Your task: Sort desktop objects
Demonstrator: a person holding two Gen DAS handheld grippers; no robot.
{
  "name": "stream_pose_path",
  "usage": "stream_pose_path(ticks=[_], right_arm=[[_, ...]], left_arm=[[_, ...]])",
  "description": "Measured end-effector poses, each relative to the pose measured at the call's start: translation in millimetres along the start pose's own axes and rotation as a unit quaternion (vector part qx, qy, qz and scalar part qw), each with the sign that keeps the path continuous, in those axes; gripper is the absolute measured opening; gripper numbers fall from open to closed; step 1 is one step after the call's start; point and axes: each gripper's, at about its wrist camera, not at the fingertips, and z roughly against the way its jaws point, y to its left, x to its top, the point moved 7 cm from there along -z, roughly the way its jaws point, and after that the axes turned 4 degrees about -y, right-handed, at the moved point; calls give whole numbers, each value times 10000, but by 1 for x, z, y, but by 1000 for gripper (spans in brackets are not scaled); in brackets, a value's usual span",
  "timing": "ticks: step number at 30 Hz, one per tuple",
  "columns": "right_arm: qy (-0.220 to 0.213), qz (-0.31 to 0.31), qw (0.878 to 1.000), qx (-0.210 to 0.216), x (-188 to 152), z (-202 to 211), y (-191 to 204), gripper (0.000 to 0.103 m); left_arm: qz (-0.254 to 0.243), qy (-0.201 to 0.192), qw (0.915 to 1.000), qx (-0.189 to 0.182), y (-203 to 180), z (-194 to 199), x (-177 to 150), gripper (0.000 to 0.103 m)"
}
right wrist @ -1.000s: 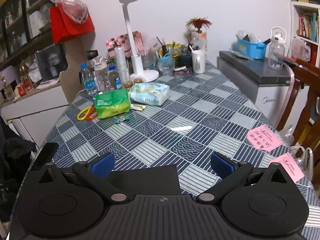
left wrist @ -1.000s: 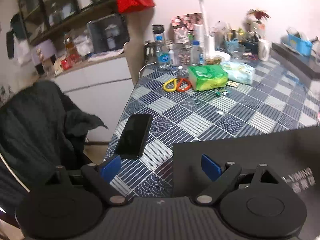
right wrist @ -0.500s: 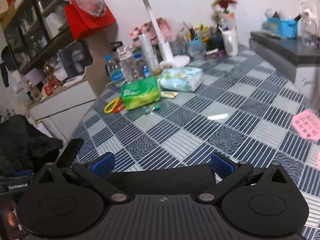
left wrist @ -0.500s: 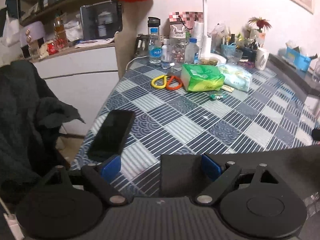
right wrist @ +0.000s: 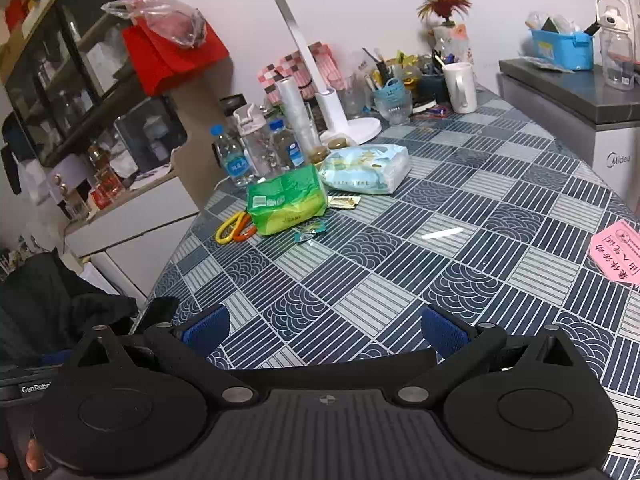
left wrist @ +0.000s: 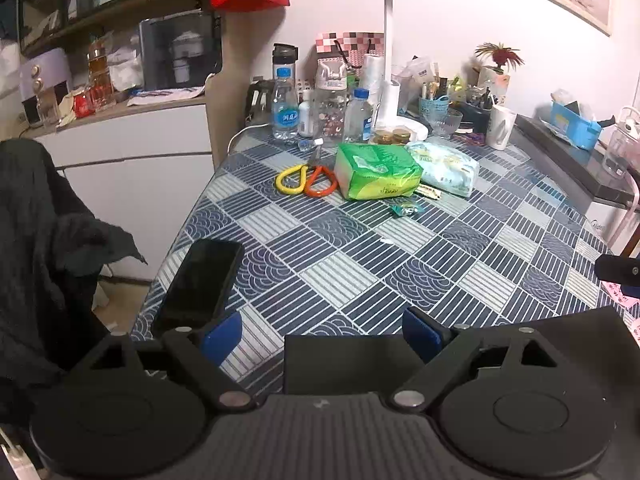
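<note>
Both tongs, left [left wrist: 321, 336] and right [right wrist: 324, 328], hover spread and empty over the worktop's [left wrist: 360, 252] near edge, the left one now nearer the phone [left wrist: 199, 282] than before.

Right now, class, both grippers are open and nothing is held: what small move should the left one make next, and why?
Probably ease the left gripper left and forward toward the black phone. It is the nearest loose object, lying flat by the table edge just beyond the left finger, and the open fingers hold nothing.
</note>
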Motion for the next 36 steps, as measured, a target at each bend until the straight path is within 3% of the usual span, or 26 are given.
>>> stream_pose_path(ticks=[9,15,20,23,26,36], right_arm=[[-144,66,9999,47,14,12,10,103],[-428,113,9988,218,47,34,21,103],[-714,362,9967,101,87,58,16,103],[-848,431,9955,-38,113,70,-4,103],[-947,394,9946,-168,135,75,-37,103],[-718,399,9959,-388,197,14,-180,103]], left_arm=[[42,-155,9998,-81,-1,19,22,103],[106,-424,9988,-211,-7,40,53,103],[435,-590,9959,-522,-26,48,86,103],[709,-763,9923,-665,-49,46,107,103],[670,-819,9925,-608,-84,33,126,103],[-590,-796,9944,-372,-245,-55,166,103]])
